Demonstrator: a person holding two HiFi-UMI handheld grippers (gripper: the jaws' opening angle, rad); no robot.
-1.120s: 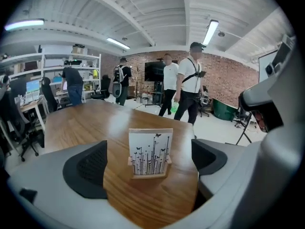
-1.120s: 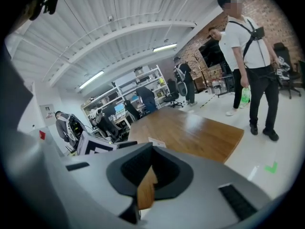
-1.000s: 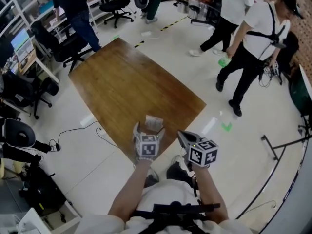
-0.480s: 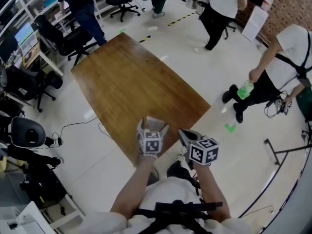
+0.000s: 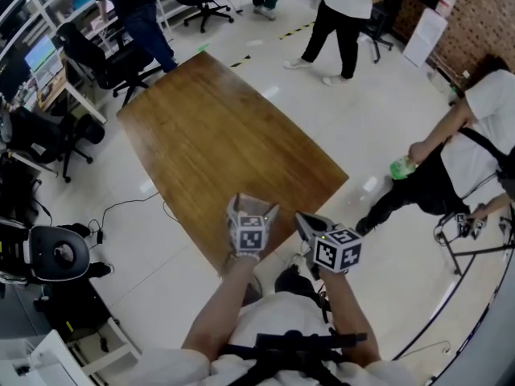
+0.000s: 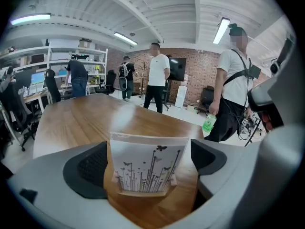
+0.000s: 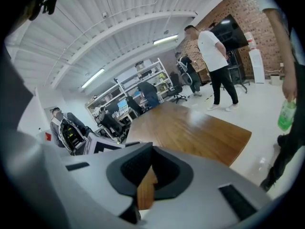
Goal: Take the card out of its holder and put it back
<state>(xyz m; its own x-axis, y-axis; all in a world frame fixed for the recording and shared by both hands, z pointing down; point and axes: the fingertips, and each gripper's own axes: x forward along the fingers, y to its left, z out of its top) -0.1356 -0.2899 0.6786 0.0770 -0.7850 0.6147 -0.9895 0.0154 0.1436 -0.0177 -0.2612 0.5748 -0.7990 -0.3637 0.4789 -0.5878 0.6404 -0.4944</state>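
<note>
Two wide-spread jaws of the left gripper (image 5: 251, 209) flank the card (image 6: 148, 163), upright in its holder (image 6: 143, 192). At its 3 o'clock, the right gripper (image 5: 310, 225) has its jaws nearly together, empty.

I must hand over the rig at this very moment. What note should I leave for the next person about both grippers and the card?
Left gripper: jaws apart, one on each side of the card, not closed on it.
Right gripper: jaws together, nothing between them, held beside the left one.
Card: upright in its wooden holder, near the closest corner of the table.
Done: nothing that shows; the card sits in the holder.
Left: probably close on the card, lift it out, then slot it back.
</note>
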